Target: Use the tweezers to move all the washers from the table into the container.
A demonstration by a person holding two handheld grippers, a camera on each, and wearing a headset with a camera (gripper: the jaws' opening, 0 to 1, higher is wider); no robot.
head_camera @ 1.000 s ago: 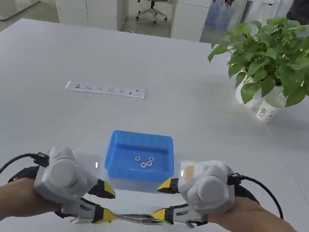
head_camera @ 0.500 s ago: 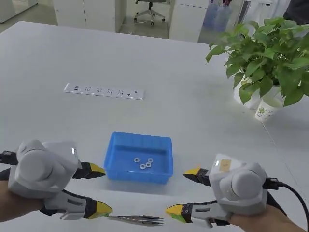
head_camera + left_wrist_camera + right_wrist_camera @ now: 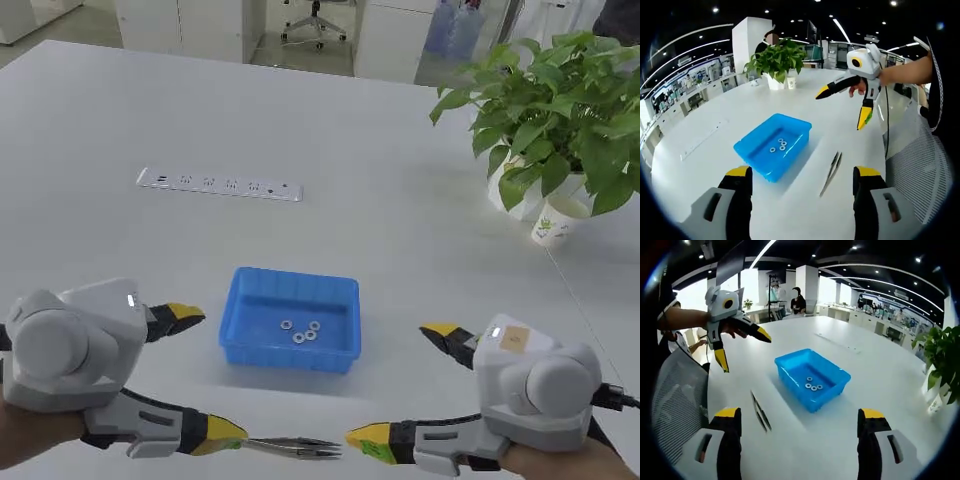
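Open-plan office: white table (image 3: 330, 130), swivel chair (image 3: 314, 22), potted plant (image 3: 556, 120).

L gripper (image 3: 212, 375), R gripper (image 3: 395, 383) — jaws spread

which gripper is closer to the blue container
Left. The left gripper is just off the blue container on its left side; the right gripper sits farther off to its right.

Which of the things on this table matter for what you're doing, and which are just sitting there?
Part of the job: tweezers, washers, blue container.
Just lying about: power strip, potted plant.
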